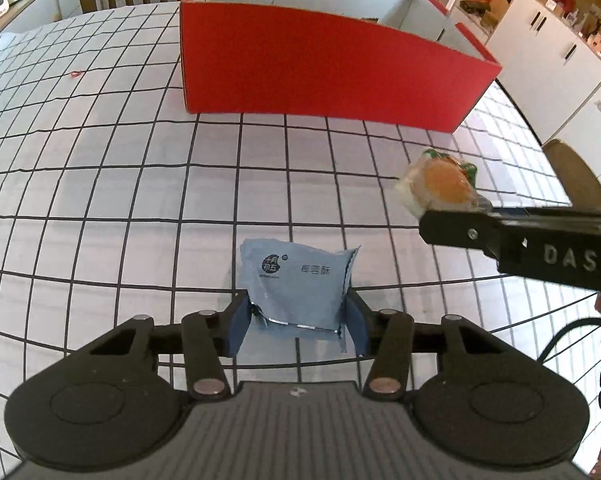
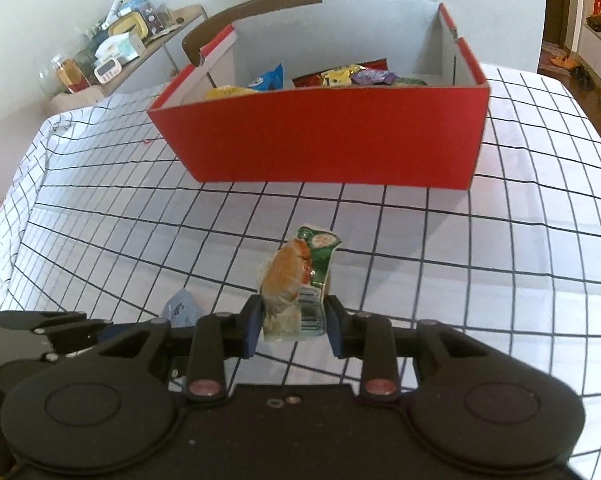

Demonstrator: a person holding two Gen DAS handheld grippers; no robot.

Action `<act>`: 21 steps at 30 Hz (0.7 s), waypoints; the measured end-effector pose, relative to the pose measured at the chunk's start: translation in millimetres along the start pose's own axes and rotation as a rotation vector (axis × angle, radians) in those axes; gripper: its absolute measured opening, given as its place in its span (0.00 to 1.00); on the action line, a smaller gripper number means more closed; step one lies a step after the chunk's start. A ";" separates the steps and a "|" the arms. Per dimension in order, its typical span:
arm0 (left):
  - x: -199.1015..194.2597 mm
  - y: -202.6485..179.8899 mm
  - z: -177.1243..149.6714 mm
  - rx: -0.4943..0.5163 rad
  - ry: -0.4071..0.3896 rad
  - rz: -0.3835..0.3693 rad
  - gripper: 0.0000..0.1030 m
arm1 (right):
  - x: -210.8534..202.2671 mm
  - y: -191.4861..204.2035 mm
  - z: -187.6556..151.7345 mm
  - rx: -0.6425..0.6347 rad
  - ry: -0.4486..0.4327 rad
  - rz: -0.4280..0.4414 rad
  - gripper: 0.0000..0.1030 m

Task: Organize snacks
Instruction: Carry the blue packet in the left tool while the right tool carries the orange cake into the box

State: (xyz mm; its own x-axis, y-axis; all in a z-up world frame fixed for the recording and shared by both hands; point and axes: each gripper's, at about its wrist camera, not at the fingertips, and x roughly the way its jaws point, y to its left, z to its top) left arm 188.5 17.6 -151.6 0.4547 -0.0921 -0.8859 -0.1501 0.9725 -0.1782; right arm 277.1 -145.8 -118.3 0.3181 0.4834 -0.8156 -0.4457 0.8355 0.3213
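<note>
The surface (image 1: 100, 184) wears a white cloth with a black grid, and on its far side stands the large red cardboard box (image 2: 332, 136) with white inner walls, open at the top – judged the place where the snacks are gathered, since several bright packets (image 2: 356, 76) already lie inside. From the left view its red wall hides the contents completely.

The left tool (image 1: 298, 320) points steeply down with the pale blue foil snack packet (image 1: 296, 284) between its blue pads; both pads touch the packet's sides, so it looks pinched, the packet low at the cloth – whether it rests there I cannot tell.

The right tool (image 2: 292, 326) is pressed onto a small clear-and-green wrapped pastry (image 2: 298, 280), held upright above the cloth and aimed toward the box, likely for carrying over the wall. The wrapper's print is too small to read.
</note>
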 end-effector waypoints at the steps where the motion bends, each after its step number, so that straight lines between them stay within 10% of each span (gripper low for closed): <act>1: -2.1 0.0 -0.2 -0.001 -0.004 -0.001 0.48 | -3.5 -0.6 -0.7 0.000 -0.005 0.001 0.31; 21: -79.1 -17.1 59.8 -0.023 -0.161 0.005 0.48 | -77.4 5.1 31.8 -0.054 -0.164 0.010 0.31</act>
State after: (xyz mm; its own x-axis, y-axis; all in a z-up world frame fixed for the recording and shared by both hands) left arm 207.7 21.1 -52.9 0.5884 -0.0504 -0.8070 -0.1714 0.9676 -0.1854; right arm 276.8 -170.6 -38.3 0.4441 0.5314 -0.7214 -0.4926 0.8173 0.2988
